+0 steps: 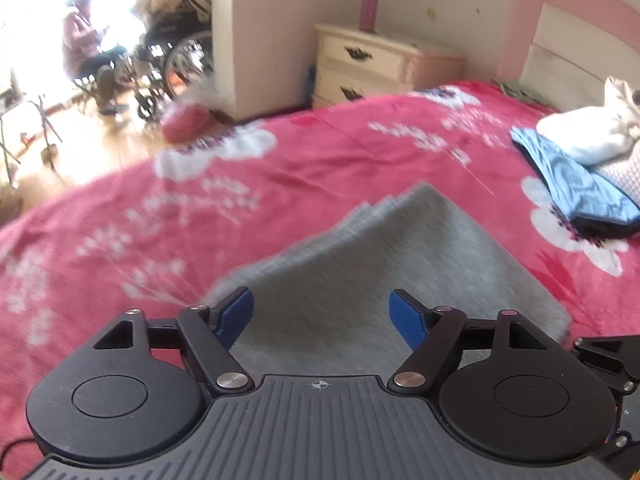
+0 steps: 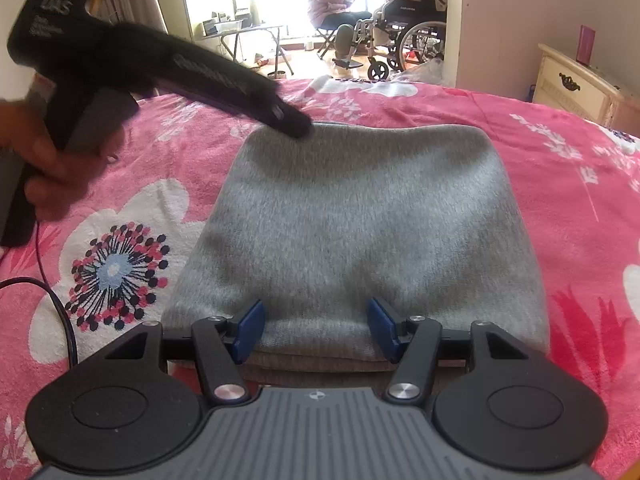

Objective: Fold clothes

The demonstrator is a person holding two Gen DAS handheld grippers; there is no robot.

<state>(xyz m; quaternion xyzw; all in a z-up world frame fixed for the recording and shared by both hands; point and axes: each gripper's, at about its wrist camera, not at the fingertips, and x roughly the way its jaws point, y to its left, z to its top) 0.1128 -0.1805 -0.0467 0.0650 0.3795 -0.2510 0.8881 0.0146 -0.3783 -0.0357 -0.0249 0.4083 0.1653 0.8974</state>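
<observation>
Pink floral bedding [image 2: 560, 184] covered the whole bed, with plenty of bare cover to the left, right and far side of my folded grey garment [image 2: 360, 220], which lay flat in the middle. Beyond the far edge of the bed I could see wooden floor, a wheelchair [image 2: 408, 32] and a seated person [image 2: 332, 0] by a bright window; a cream nightstand [image 1: 372, 64] stood against the wall at the far right. Off to the right in my left view, a small stack of other clothes [image 1: 580, 176] sat near the pink headboard [image 1: 576, 28], well apart from the grey piece. My left gripper [image 1: 321, 318] stood wide open over the garment's corner, holding nothing. My right gripper [image 2: 316, 330] was likewise spread wide, its blue pads [image 2: 250, 330] flanking the near folded edge, where stacked layers showed. From the right view, the left tool's tip touched the garment's far left corner, and its black body read "DAS" in grey letters; smaller print below was too blurred to read. The garment's long axis ran near to far, slightly narrower at the far end.
</observation>
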